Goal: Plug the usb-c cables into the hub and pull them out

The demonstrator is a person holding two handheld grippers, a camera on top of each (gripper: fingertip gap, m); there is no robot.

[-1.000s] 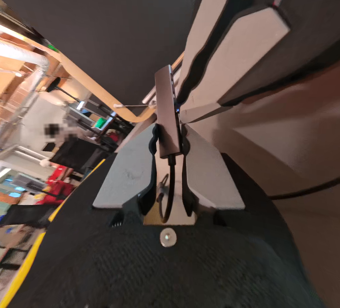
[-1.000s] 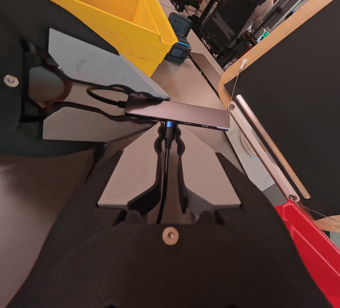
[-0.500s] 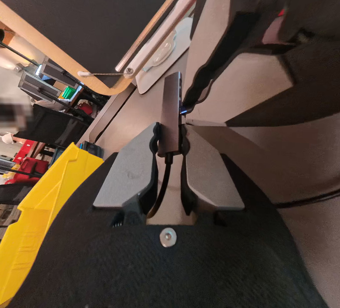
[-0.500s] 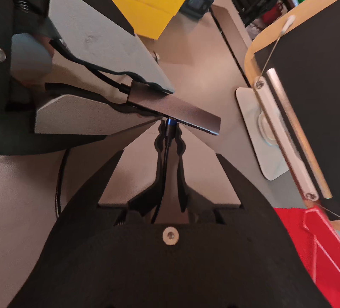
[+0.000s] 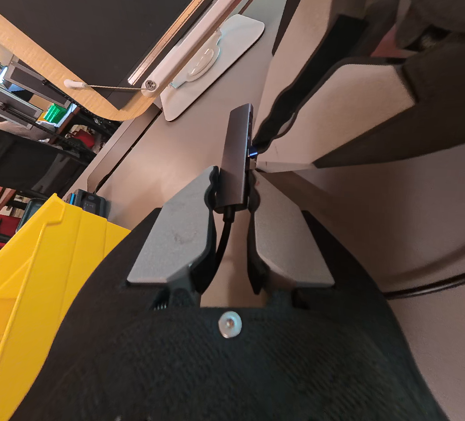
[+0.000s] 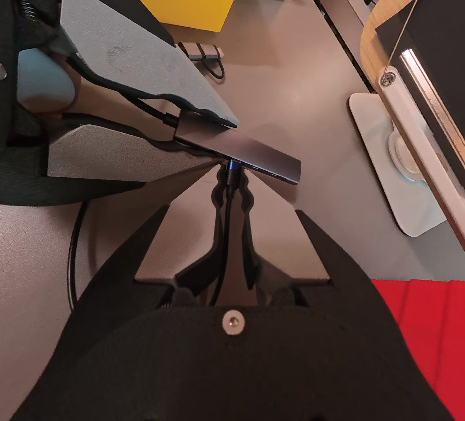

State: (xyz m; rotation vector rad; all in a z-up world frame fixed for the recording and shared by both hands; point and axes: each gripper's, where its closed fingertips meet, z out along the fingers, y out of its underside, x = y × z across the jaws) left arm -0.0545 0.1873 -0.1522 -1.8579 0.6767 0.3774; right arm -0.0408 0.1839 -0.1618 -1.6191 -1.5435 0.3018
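the left gripper [image 5: 232, 191] fingers clench the hub [image 5: 236, 157] while the right gripper [image 6: 232, 180] pinches the usb-c cable [image 6: 232, 170] plug seated in the hub's side, so a straight pull-out seems next.

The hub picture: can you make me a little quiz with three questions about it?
1. True or false: the left gripper holds the hub by the end where its own cable comes out.
2. What colour is the plug pinched by the right gripper? A red, B blue, C green.
3. Fill in: the bin beside the left gripper is ____.

Key: 1 true; 2 B; 3 yellow.
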